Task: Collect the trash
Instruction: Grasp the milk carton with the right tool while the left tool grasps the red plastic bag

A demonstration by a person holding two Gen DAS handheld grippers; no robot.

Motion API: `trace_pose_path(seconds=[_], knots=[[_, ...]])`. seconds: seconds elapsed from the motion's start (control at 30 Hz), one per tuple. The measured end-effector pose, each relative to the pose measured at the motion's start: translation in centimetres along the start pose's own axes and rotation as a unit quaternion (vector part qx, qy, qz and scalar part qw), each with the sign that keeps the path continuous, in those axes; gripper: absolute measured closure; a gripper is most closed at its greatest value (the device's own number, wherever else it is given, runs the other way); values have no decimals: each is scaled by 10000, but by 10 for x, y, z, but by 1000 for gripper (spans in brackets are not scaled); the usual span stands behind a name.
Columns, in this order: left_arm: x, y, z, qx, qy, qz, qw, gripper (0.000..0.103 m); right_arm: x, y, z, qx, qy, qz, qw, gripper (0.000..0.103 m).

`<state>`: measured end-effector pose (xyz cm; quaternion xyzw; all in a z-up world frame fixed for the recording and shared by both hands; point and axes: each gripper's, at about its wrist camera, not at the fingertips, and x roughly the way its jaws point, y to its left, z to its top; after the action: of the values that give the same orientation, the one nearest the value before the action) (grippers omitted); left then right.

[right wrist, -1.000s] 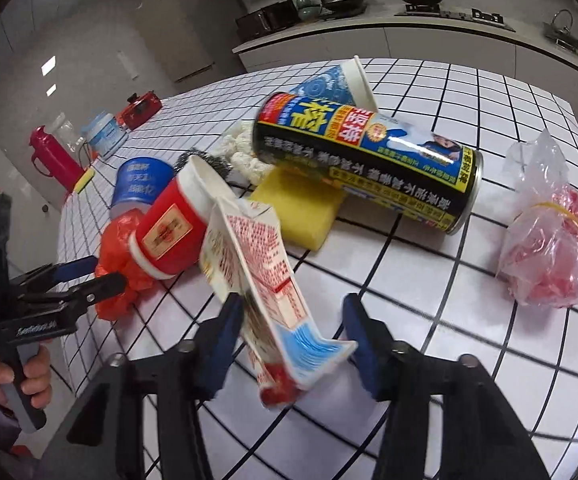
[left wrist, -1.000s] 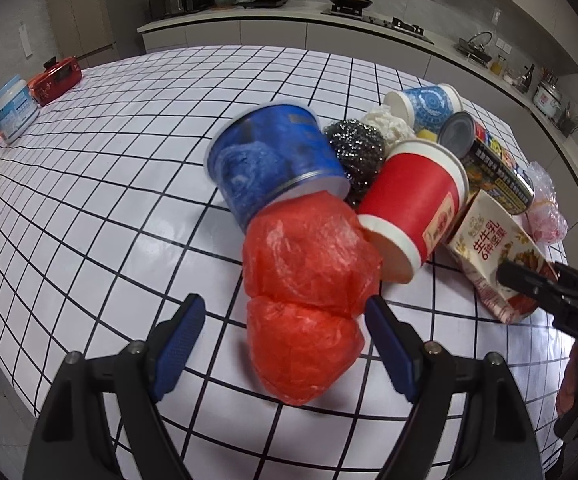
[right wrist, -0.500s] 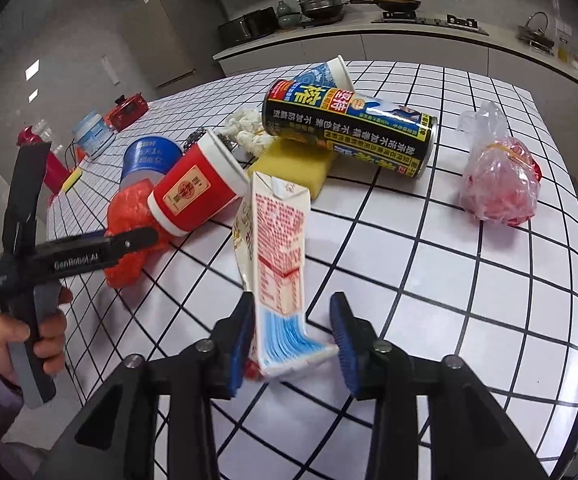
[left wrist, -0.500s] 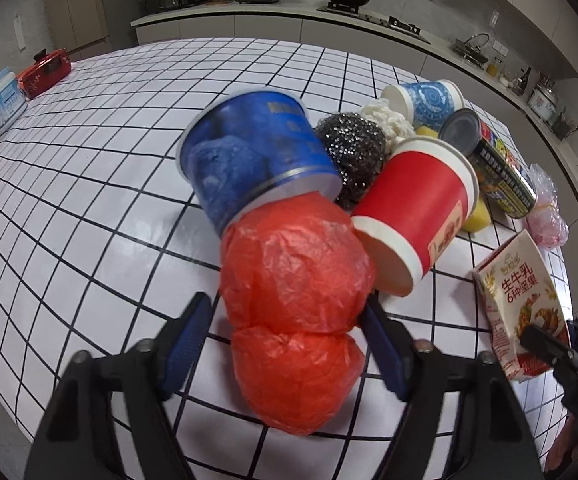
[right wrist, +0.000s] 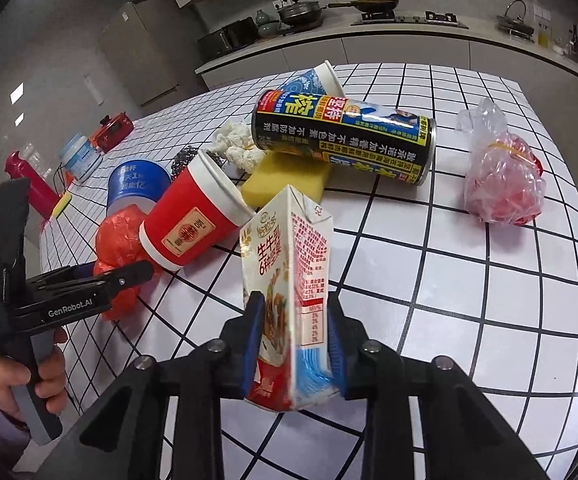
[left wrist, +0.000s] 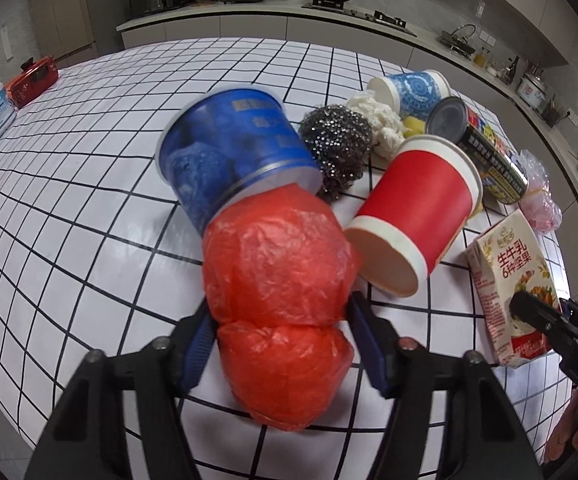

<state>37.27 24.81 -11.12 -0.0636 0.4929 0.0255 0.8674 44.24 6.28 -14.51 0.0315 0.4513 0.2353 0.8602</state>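
Observation:
My left gripper (left wrist: 281, 344) is shut on a tied red plastic bag (left wrist: 277, 284), its blue pads pressed against both sides. The bag leans against a tipped blue can (left wrist: 233, 152) and a tipped red paper cup (left wrist: 417, 216). My right gripper (right wrist: 295, 344) is shut on a white and red milk carton (right wrist: 289, 280) and holds it upright. The carton also shows in the left wrist view (left wrist: 509, 284), and the left gripper and red bag (right wrist: 121, 236) show at the left of the right wrist view.
On the checked table (right wrist: 469, 300) lie a steel scourer (left wrist: 337, 144), white cloth (left wrist: 381, 120), blue patterned cup (left wrist: 413, 88), long black can (right wrist: 345, 136), yellow sponge (right wrist: 289, 180) and a clear bag with red contents (right wrist: 501, 180). A kitchen counter (left wrist: 289, 12) runs behind.
My left gripper moved forward and closed on the red bag. My right gripper closed on the milk carton and stood it upright.

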Motion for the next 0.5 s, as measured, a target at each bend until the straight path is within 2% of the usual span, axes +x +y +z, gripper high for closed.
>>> trace_pose_path(seconds=[0.23, 0.37, 0.5], knots=[[-5, 1, -4, 13, -65, -201, 9998, 59, 4, 10, -3, -47, 76, 24, 10000, 76], [-11, 4, -8, 24, -132, -320, 9994, 63, 4, 13, -6, -6, 80, 21, 10000, 79], [-23, 4, -10, 72, -292, -427, 9986, 64, -7, 17, -10, 66, -93, 15, 9999, 79]])
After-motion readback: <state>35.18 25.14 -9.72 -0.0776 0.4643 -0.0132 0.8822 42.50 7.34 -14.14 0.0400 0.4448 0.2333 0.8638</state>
